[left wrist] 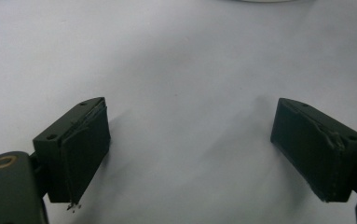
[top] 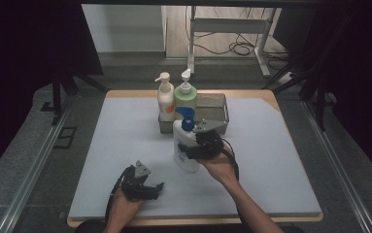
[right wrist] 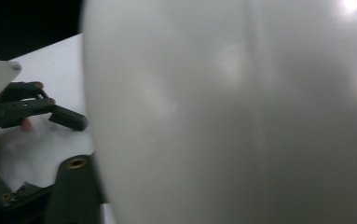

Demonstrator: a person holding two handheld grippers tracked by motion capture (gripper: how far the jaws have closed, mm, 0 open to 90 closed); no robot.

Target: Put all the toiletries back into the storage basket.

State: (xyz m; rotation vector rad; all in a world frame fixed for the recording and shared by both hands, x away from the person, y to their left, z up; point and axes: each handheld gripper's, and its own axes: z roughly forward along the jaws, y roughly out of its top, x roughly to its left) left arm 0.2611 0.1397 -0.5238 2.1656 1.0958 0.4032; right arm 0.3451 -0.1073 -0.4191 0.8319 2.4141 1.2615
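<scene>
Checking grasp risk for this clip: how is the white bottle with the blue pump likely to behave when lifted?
The white bottle is tall and narrow, so probably tippy. Its smooth, glossy wall in the right gripper view may slip between the jaws of the right gripper. Its weight is unclear, as its fill level cannot be seen.

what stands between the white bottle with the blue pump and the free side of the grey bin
Nothing visible does. The white plastic bottle with the blue pump stands just in front of the grey rectangular bin; the cream bottle and green bottle fill the bin's left side, not its right.
</scene>
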